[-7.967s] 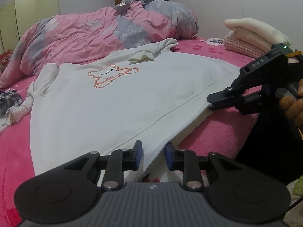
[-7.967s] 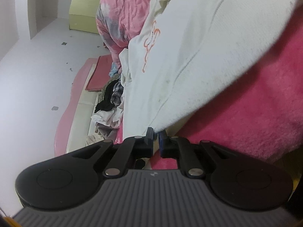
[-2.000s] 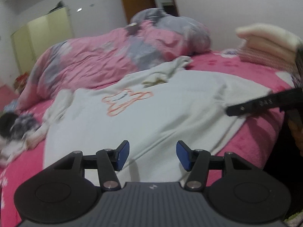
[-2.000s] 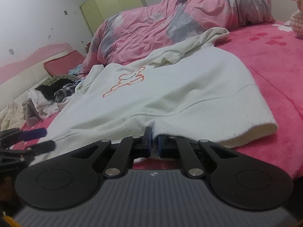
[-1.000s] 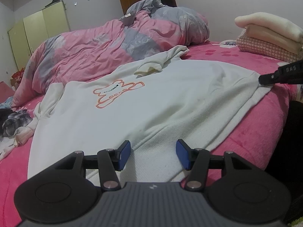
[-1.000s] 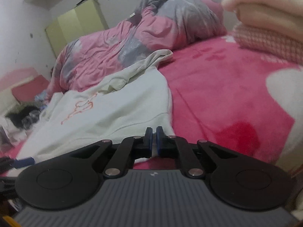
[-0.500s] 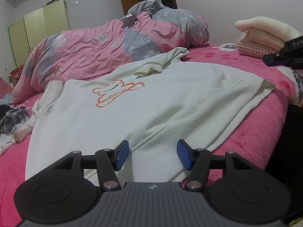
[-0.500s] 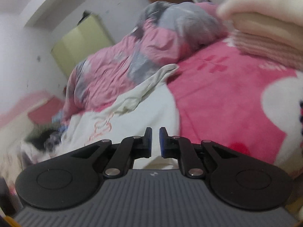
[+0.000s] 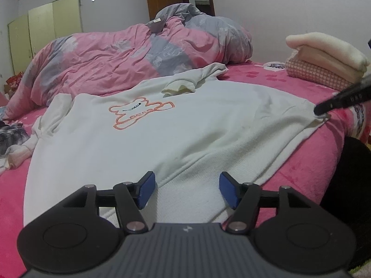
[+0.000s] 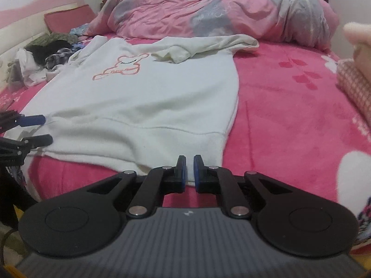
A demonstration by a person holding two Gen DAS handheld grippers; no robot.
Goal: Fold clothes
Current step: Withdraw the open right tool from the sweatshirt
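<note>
left claw (image 9: pixel 186 191) spread wide over ribbed hem, nothing gripped | right claw (image 10: pixel 189 173) nearly closed on hem corner, likely pinched for pulling flat | sweatshirt (image 9: pixel 185 125) laid face-up on bed (image 10: pixel 289 115), one sleeve crossed over chest | duvet (image 9: pixel 139 53) heaped behind

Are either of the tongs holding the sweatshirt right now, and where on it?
The right tongs pinch the white sweatshirt at its ribbed hem, near the bottom right corner. The left tongs are open, holding nothing.
</note>
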